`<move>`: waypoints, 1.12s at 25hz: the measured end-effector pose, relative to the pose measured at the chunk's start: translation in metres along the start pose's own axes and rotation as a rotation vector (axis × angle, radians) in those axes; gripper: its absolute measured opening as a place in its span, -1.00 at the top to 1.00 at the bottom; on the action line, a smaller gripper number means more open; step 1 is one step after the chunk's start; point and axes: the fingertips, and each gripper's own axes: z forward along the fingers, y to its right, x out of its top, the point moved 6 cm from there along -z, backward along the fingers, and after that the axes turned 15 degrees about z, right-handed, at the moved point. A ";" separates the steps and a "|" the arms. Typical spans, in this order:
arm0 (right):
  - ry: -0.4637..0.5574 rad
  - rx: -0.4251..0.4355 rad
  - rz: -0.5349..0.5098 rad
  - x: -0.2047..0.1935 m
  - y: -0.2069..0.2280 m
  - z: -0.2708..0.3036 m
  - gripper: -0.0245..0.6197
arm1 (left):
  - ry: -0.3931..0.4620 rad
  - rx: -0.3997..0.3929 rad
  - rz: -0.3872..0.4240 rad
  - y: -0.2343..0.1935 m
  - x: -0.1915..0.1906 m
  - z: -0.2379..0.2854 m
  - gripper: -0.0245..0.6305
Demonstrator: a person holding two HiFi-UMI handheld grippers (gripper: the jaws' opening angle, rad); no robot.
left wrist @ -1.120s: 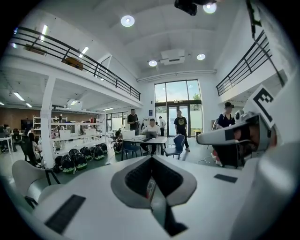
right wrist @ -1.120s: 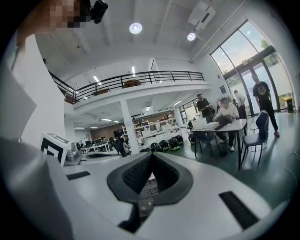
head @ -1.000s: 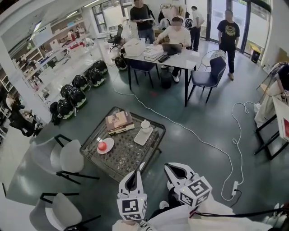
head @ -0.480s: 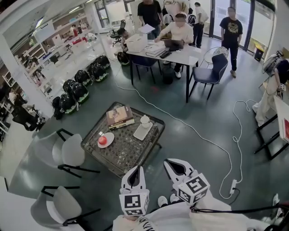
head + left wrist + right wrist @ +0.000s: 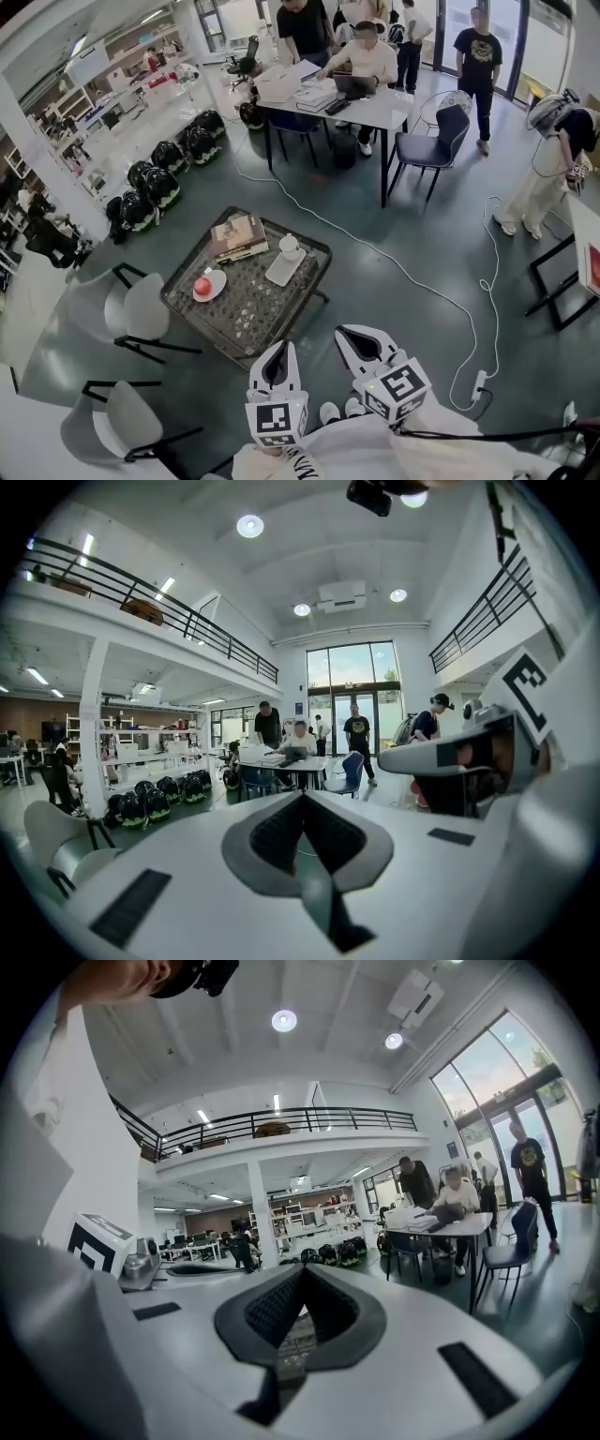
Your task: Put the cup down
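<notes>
While the left gripper and right gripper hang closed and empty, the cup stands on the low table beyond them.
Each pair of jaws meets at the tips with nothing between. The table lies just beyond the tips and to their left. The white cup sits upright on a white tray at the table's far right part, well apart from both grippers. Books lie at the far left corner, and a plate with a red fruit is near the left edge. Farther off, people stand round a white desk.
</notes>
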 end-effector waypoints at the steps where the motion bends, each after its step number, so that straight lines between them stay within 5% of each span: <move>1: 0.002 -0.001 -0.001 0.001 0.001 -0.002 0.91 | -0.002 0.002 0.002 0.002 0.000 0.000 0.89; 28: -0.032 0.009 -0.007 -0.006 0.005 0.001 0.91 | -0.034 -0.012 -0.019 0.007 -0.002 0.007 0.89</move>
